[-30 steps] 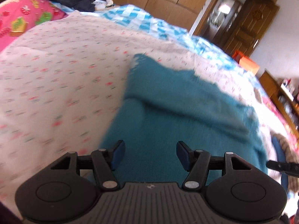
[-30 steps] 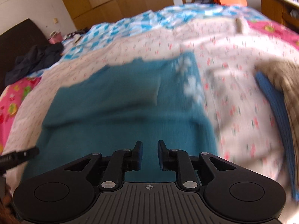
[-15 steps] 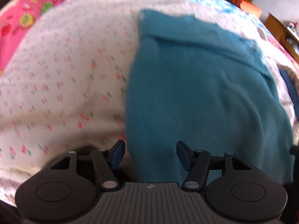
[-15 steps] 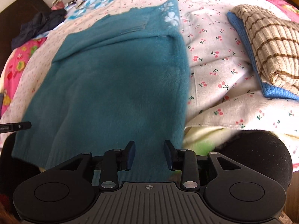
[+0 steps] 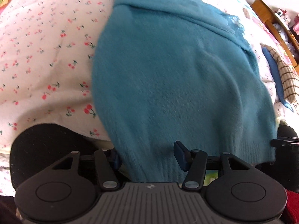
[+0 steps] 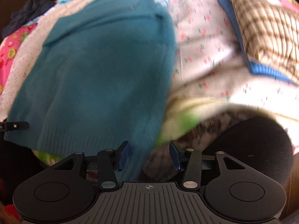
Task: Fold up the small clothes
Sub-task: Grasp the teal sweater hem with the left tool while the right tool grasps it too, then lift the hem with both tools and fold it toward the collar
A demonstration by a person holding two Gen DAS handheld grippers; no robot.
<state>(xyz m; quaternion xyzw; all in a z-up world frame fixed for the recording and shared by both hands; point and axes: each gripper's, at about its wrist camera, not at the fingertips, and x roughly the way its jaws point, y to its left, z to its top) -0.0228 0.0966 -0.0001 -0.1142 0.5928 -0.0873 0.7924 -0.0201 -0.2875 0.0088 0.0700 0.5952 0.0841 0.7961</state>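
Observation:
A teal knit sweater [image 5: 177, 78] lies flat on the cherry-print bedspread [image 5: 46, 56], its ribbed hem hanging over the near bed edge. My left gripper [image 5: 147, 156] is open, with the sweater's left hem corner between its fingers. My right gripper [image 6: 149, 155] is open, with the right hem corner [image 6: 142, 145] between its fingers. The sweater also fills the right wrist view [image 6: 104, 71]. The other gripper's tip shows at the far edge of each view.
A folded brown-checked garment on a blue one [image 6: 261, 37] lies to the right on the bed. Dark clothes [image 6: 28, 13] sit at the far left. A pink blanket [image 6: 11, 48] lies left. Wooden shelves [image 5: 276, 24] stand at the right.
Both grippers have dropped back to the near edge of the bed at the sweater's hem corners. The right gripper's jaws have opened wider.

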